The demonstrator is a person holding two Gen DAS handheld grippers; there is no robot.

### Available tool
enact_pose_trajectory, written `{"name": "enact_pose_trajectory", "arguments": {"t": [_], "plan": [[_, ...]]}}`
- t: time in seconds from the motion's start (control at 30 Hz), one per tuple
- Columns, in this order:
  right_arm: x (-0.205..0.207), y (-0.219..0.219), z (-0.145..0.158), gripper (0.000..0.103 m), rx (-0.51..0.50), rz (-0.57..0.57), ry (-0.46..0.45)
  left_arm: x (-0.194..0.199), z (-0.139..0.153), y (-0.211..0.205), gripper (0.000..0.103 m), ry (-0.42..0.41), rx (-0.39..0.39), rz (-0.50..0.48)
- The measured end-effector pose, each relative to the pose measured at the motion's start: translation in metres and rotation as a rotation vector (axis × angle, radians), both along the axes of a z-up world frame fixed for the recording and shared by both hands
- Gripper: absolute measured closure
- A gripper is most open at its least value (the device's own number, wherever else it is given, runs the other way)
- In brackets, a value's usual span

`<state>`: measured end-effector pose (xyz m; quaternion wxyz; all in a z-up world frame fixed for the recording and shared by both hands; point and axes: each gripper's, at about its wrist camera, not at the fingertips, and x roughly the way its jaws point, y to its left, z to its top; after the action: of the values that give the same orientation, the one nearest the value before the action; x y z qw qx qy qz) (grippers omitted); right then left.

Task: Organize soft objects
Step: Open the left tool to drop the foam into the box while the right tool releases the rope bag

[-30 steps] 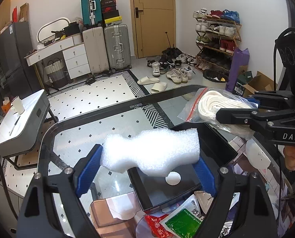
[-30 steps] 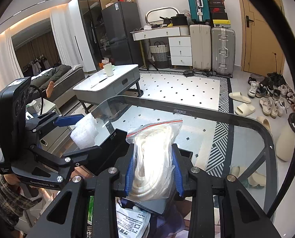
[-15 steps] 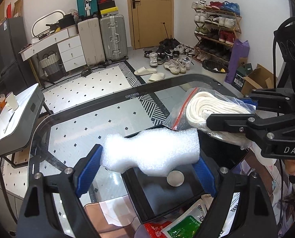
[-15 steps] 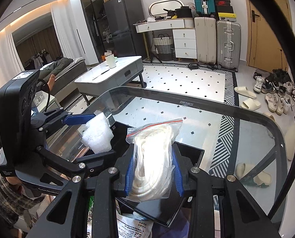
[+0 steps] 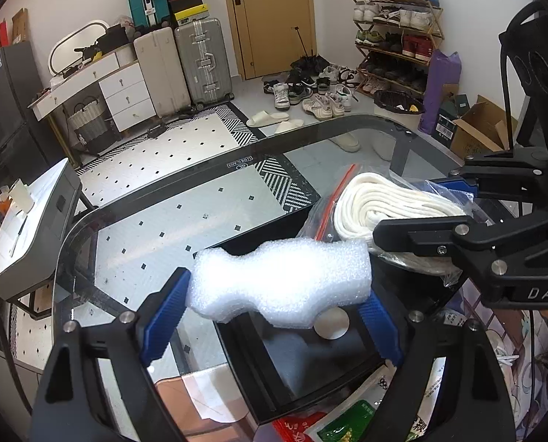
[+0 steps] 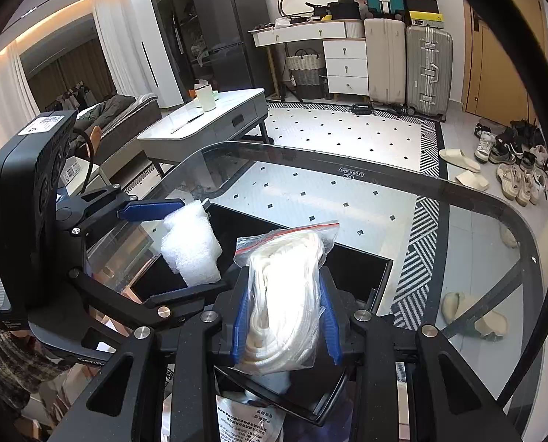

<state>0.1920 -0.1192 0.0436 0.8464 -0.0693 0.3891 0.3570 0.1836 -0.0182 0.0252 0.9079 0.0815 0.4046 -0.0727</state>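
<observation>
Grippers clamped, left (image 5: 274,309) on foam block (image 5: 281,283), right (image 6: 285,316) on bagged rope (image 6: 285,294) (over black tray (image 5: 274,361)).

Tray (image 5: 237,361): floor bare except 1 white disc (image 5: 332,325).
Above tray: foam (image 5: 281,283) and rope bag (image 5: 392,213) side by side, nearly touching.
Glass table (image 6: 347,199) beyond tray: bare.
Near edge: packets (image 5: 333,423) crowd the tray's rim.
</observation>
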Motion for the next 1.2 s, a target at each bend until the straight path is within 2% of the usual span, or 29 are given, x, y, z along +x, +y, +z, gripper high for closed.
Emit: {"name": "enact_pose_trajectory", "arguments": {"t": [0.17, 0.3, 0.47, 0.53, 0.67, 0.83, 0.9, 1.2], "plan": [[-0.002, 0.003, -0.001, 0.065, -0.006, 0.003, -0.005, 0.001, -0.001, -0.006, 0.014, 0.012, 0.041, -0.011], [-0.005, -0.002, 0.000, 0.055, 0.009, 0.000, -0.002, 0.002, -0.002, -0.004, 0.011, 0.039, 0.011, -0.015], [-0.007, -0.007, 0.004, 0.049, 0.014, -0.008, -0.011, -0.001, -0.001, -0.006, 0.007, 0.039, 0.018, -0.022], [-0.007, -0.010, 0.005, 0.044, 0.021, -0.013, -0.013, -0.002, 0.000, -0.005, 0.006, 0.039, 0.010, -0.017], [-0.012, -0.017, 0.008, 0.025, 0.038, -0.022, -0.021, -0.007, 0.002, -0.003, 0.004, 0.037, 0.010, -0.008], [-0.018, -0.023, 0.011, 0.014, 0.040, -0.019, -0.032, -0.013, 0.006, -0.001, 0.000, 0.023, 0.012, 0.004], [-0.022, -0.025, 0.010, 0.006, 0.040, -0.018, -0.036, -0.017, 0.008, -0.001, 0.000, 0.020, 0.008, 0.001], [-0.040, -0.038, 0.008, 0.003, 0.029, -0.023, -0.039, -0.039, 0.009, -0.002, 0.000, 0.030, -0.006, -0.009]]}}
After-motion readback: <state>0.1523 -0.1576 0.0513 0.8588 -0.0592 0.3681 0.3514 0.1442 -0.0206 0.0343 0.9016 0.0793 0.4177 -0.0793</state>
